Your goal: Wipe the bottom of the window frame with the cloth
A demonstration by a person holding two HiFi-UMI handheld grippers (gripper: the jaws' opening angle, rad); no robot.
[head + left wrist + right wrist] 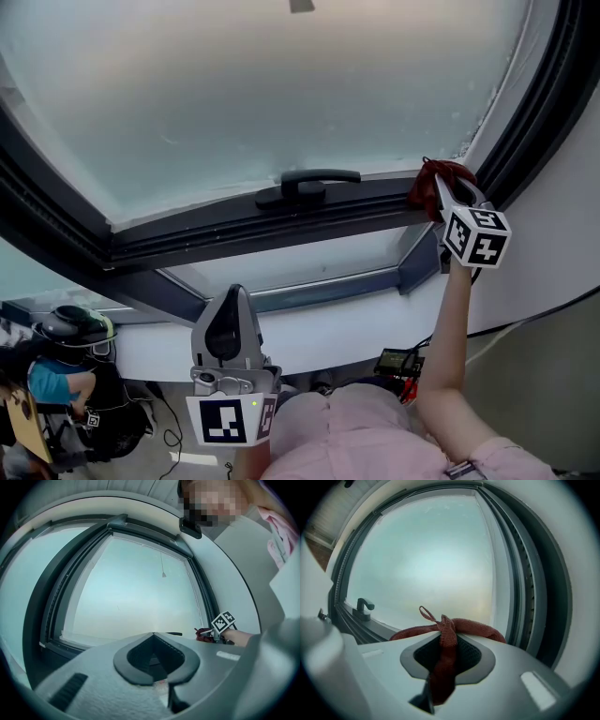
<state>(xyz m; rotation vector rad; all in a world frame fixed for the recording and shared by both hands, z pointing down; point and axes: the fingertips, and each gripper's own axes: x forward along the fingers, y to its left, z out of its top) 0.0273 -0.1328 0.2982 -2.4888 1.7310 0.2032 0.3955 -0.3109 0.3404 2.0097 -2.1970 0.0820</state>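
Well below the window handle (309,181) and a little left of it, the left gripper (232,298) is held upright in front of the white wall under the window. Its own view shows the jaws brought together with nothing between them (153,635), well apart from the frame.

The handle is a dark lever lying flat along the bottom of the window frame (244,232), a dark grey rail running under the frosted pane (262,84).

Right of the handle, out where that rail meets the frame's right side, the cloth (433,178) sits bunched against the corner. It is a dark red rag, and the right gripper (448,190) has it. In that gripper's view the jaws are closed tight on the rag (473,626): one strip runs down between the pads, the rest drapes over the jaw tips (444,637), and a small loop sticks up toward the glass. The handle (363,605) shows off to the left there. The person's bare forearm (448,337) reaches up to this gripper from below, right of the handle.
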